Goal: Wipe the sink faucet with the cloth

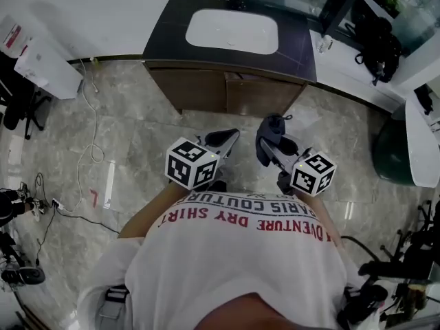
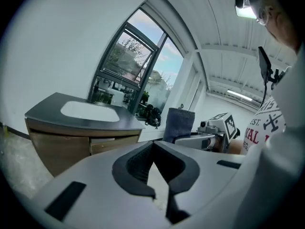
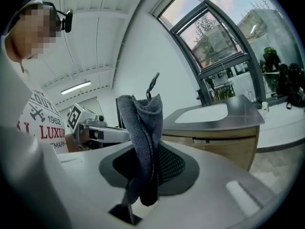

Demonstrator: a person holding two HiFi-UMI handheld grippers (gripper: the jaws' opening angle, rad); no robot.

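Note:
A white sink basin (image 1: 232,31) is set in a dark counter (image 1: 172,29) on a wooden vanity, well ahead of me; I cannot make out a faucet. My right gripper (image 1: 269,143) is shut on a dark blue-grey cloth (image 1: 271,133), which stands up between its jaws (image 3: 143,137) and also shows in the left gripper view (image 2: 178,124). My left gripper (image 1: 225,139) is held beside it at waist height, with its jaws together and nothing between them (image 2: 153,151). Both grippers are over the floor, about a step short of the vanity.
A small bottle (image 1: 323,43) stands on the counter's right end. White cables (image 1: 89,157) trail over the marble floor at the left, near a white appliance (image 1: 48,64). A dark green bin (image 1: 392,150) stands at the right, and a black bag (image 1: 378,43) sits on the window ledge.

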